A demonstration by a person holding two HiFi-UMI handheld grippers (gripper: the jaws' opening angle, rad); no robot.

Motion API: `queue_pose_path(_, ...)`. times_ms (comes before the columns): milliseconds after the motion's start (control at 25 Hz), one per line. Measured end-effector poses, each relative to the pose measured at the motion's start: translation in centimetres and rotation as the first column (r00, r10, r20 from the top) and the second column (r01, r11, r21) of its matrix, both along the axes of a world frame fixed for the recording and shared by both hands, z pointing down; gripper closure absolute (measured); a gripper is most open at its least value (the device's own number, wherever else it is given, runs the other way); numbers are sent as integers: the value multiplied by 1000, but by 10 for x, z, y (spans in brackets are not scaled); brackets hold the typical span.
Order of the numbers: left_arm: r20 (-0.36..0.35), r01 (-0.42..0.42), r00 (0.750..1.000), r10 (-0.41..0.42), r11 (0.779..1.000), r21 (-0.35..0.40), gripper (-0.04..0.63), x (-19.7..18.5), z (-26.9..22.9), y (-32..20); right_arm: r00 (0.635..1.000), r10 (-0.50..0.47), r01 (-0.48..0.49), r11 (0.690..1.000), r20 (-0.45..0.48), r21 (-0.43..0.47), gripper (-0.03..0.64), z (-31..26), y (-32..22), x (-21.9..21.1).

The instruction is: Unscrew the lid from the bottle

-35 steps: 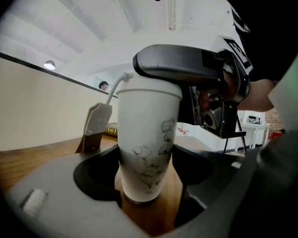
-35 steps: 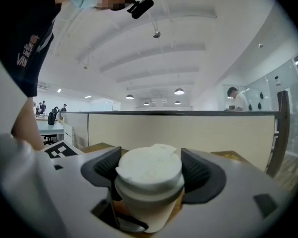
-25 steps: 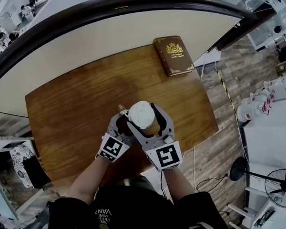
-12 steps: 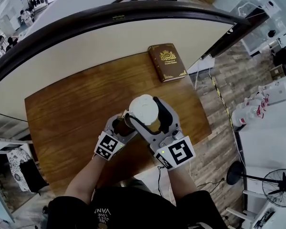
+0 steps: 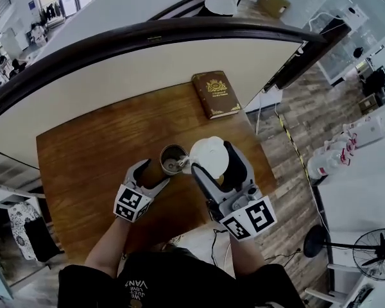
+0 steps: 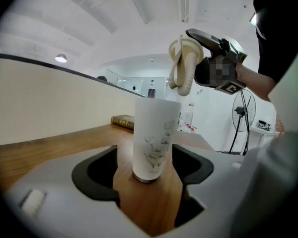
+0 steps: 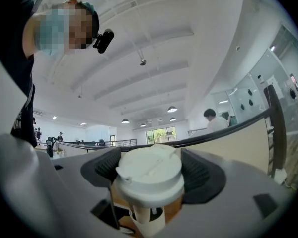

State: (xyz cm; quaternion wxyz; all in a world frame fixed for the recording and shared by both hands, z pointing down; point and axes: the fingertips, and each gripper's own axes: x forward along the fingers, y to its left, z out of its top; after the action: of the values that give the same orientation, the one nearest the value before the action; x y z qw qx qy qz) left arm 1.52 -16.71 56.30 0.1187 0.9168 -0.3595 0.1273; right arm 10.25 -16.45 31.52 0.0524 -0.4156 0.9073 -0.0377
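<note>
We find the left gripper (image 5: 155,171) with its claw wide. Neither jaw touches the bottle (image 5: 174,160). The bottle stands upright on the wooden table (image 5: 90,153), just ahead of this claw and centred on the gap between its two jaws, with a clear space on either side. Its mouth is uncovered and shows dark from above.

The right gripper (image 5: 215,162) has its claw closed on the white lid (image 7: 150,173), with one jaw pressed against each side of the rim. The lid is off the bottle. In the left gripper view, we see it raised above the bottle's mouth and tipped on edge. From the head view, it sits just beside the bottle, on the side away from the left claw.

A brown book (image 5: 215,94) with gold ornament lies flat on the table, well beyond both claws and near the table's far edge.
</note>
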Motion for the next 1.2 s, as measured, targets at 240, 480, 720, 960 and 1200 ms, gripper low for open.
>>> queue_pose_path(240,-40,116,993,-115,993,33,258,-28,-34,20,999,27,-26,999,47,-21,272,-2,25,25)
queue_pose_path(480,-81,204,977,-197,976,80,258,-43,-74,46,993,21,-17,999,114,-35,272,-7,51,41)
queue_pose_path(720,-99,225,972,-213,965,137,263,-37,-111,74,994,-6,13,998,111,-64,272,3,75,45)
queue_pose_path(960,-119,242,967,-223,953,182,406,-27,-133,99,994,-29,39,995,109,-95,272,17,95,44)
queue_pose_path(1200,-109,257,965,-240,946,197,531,-18,-137,121,995,-39,51,990,90,-132,272,40,110,41)
